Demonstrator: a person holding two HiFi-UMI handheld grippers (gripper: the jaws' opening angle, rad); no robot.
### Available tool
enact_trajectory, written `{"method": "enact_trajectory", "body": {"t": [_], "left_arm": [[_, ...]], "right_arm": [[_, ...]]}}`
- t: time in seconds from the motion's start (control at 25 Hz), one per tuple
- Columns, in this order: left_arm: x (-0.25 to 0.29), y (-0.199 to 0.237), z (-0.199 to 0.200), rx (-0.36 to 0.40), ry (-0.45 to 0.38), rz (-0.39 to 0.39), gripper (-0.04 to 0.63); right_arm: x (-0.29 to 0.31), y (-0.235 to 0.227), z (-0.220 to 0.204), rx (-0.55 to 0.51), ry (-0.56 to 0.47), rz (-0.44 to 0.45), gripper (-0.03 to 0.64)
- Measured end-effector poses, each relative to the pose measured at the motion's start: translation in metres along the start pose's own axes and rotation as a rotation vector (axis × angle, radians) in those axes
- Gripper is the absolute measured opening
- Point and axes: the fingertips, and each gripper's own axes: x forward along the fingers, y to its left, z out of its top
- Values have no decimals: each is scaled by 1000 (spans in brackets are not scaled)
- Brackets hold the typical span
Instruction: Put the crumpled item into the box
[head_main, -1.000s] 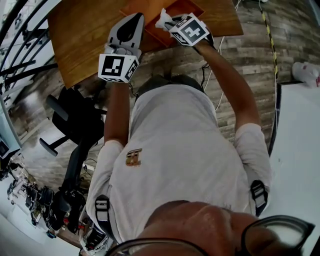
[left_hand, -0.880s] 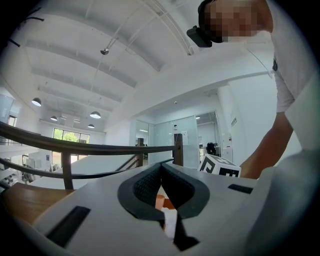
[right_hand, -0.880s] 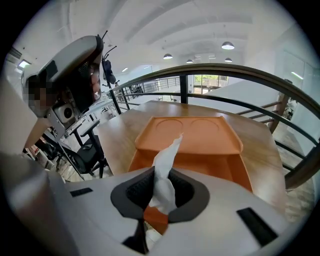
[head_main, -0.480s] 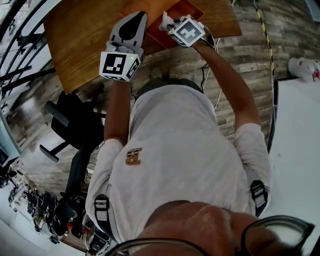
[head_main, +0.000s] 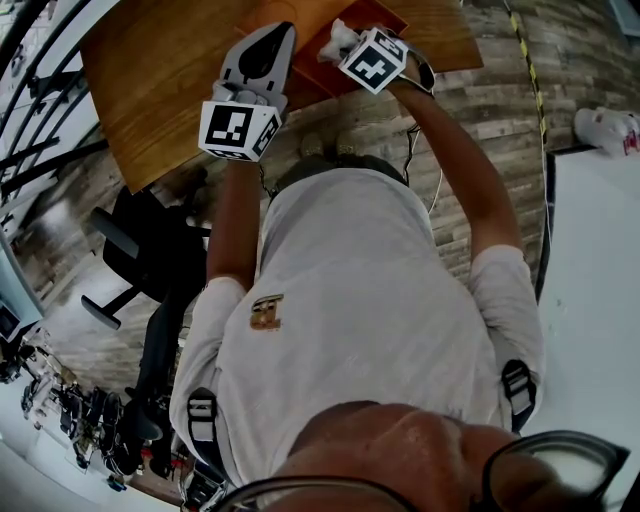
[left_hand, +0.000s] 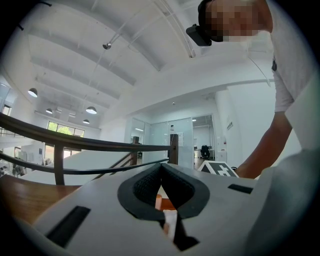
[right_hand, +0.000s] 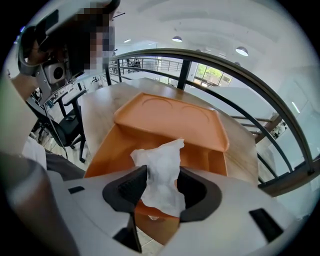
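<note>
crumpled tissue (head_main: 343, 36) shows in the head view at the tip of the right tongs (head_main: 348, 45), over the open orange box (head_main: 388, 18) on the desk (head_main: 160, 80), with the left tongs (head_main: 270, 45) just beside. left gripper view: those tongs are pressed together on nothing. right gripper view: the tongs have just been spreading, with the tissue loose between them above the box's inside. it seems let go but not yet landed.

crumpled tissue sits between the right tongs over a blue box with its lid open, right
No: the box is orange, not blue, as the right gripper view shows. The crumpled tissue does sit between the right tongs, which have just been opening, over that box with its lid open.
</note>
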Motion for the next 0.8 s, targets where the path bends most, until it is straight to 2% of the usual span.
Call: {"method": "enact_trajectory", "body": {"t": [0.6,0.8], "left_arm": [[9,-1,-3,-4,14,-18,20],[7,-1,-4,-2,16,-25,20]], "right_arm": [[-2,-25,-9,25,-32,-66,221],[-12,-34,-4,96,-133,-89,221]]}}
